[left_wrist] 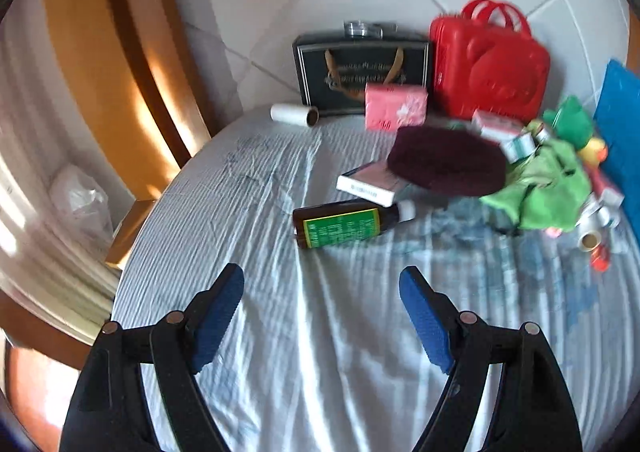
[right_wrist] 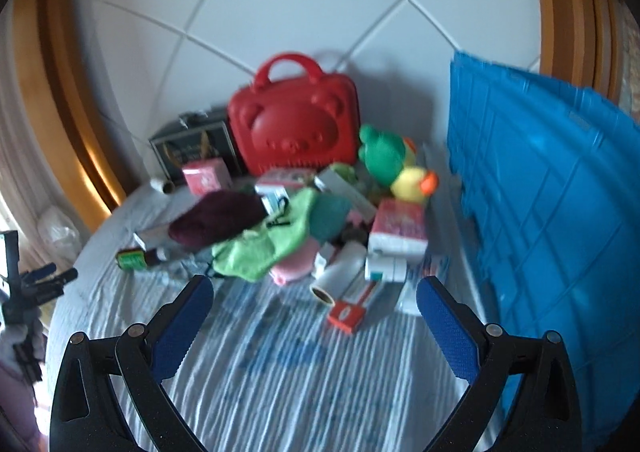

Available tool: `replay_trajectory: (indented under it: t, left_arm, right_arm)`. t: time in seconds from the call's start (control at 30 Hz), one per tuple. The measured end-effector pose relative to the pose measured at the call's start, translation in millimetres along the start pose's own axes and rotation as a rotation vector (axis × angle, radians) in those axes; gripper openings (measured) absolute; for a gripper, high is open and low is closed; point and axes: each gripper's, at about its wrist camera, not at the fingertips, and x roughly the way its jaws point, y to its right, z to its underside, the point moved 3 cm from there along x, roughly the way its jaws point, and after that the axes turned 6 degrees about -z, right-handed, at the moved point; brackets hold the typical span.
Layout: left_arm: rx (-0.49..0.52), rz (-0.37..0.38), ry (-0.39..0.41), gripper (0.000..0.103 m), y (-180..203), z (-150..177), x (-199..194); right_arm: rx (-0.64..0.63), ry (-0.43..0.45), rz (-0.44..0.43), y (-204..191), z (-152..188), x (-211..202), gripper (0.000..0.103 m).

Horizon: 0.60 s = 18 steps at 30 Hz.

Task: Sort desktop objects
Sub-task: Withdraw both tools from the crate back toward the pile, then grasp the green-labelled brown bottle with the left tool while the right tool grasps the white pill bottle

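Note:
A brown bottle with a green label [left_wrist: 344, 224] lies on its side on the striped sheet, ahead of my open left gripper [left_wrist: 322, 278], which holds nothing. Behind the bottle are a white box [left_wrist: 370, 184], a dark maroon cloth [left_wrist: 448, 160] and a green cloth [left_wrist: 540, 188]. In the right wrist view my right gripper [right_wrist: 316, 288] stands open and empty in front of a pile: a green cloth [right_wrist: 272, 240], a pink cloth [right_wrist: 294, 266], a white roll [right_wrist: 340, 272], a small red box [right_wrist: 347, 315], pink-and-white boxes [right_wrist: 398, 230] and a duck toy [right_wrist: 414, 182].
A red bear-faced case [right_wrist: 294, 128] and a black box [left_wrist: 360, 68] stand against the padded white headboard. A blue crate [right_wrist: 552, 212] stands upright at the right. A pink packet [left_wrist: 396, 106] and a white roll [left_wrist: 294, 114] lie near the black box. The bed's left edge drops off.

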Motion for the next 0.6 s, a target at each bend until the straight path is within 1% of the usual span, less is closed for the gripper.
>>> replay_trajectory:
  t: [0.03, 0.13, 0.2, 0.33, 0.4, 0.47, 0.6]
  left_arm:
    - [0.021, 0.007, -0.012, 0.080, -2, -5, 13]
    - [0.125, 0.018, -0.047, 0.080, -2, -18, 59]
    - [0.182, 0.047, -0.069, 0.080, 4, -25, 84]
    - [0.283, 0.134, -0.131, 0.080, 21, -36, 130]
    - [0.355, 0.127, -0.161, 0.080, 31, -38, 152]
    - [0.404, 0.122, -0.175, 0.082, 39, -40, 167]
    - [0.414, 0.116, -0.183, 0.086, 46, -46, 182]
  right_arm:
    - [0.014, -0.018, 0.016, 2, 2, 9, 0.103]
    - [0.049, -0.057, 0.066, 9, 4, 30, 0.103]
    - [0.083, -0.083, 0.079, 15, 5, 43, 0.103]
    - [0.122, -0.129, 0.111, 24, 8, 64, 0.103]
    - [0.133, -0.162, 0.139, 28, 10, 77, 0.103]
    - [0.141, -0.190, 0.154, 33, 14, 89, 0.103]
    - [0.164, -0.263, 0.165, 46, 24, 117, 0.103]
